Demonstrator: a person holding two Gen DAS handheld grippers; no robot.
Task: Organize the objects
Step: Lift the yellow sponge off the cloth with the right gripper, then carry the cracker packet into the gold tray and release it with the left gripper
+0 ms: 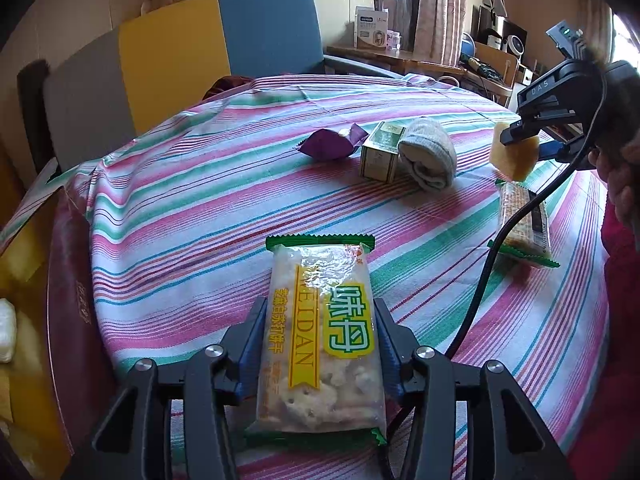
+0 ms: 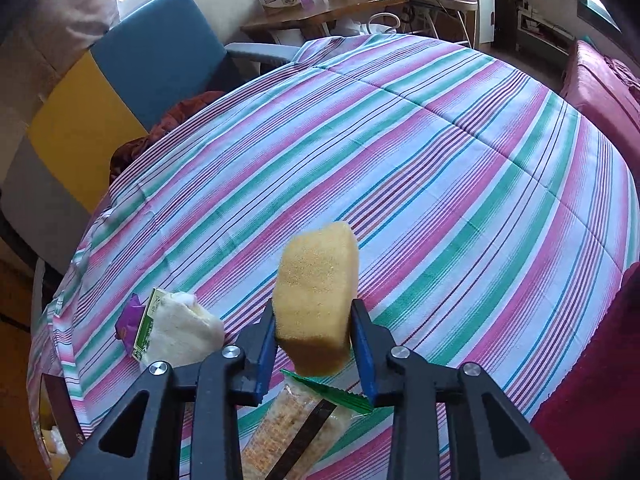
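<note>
1. Yellow sponge (image 2: 318, 298) sits pinched between the blue pads of the right gripper (image 2: 314, 336), lifted clear above the striped tablecloth (image 2: 440, 160). The left wrist view catches the same pair from the side: sponge (image 1: 514, 156), right gripper (image 1: 516, 132) up in the air at the right edge.
2. The left gripper (image 1: 320, 348) is clamped on a cracker packet (image 1: 320, 340) with green ends, fingers squeezing both long sides. The right camera doesn't show this one at all.
3. A second cracker packet (image 1: 524, 220) lies flat on the cloth under the right gripper; the right view only gets its end (image 2: 288, 428), poking out between the fingers.
4. The left view shows the back row properly: purple wrapper (image 1: 330, 142), green box (image 1: 380, 150) and rolled grey sock (image 1: 430, 156), box and sock touching. In the right view they're bunched at the lower left, half hidden.
5. Only the left view shows a dark red box (image 1: 74, 300) at the table's left edge.
</note>
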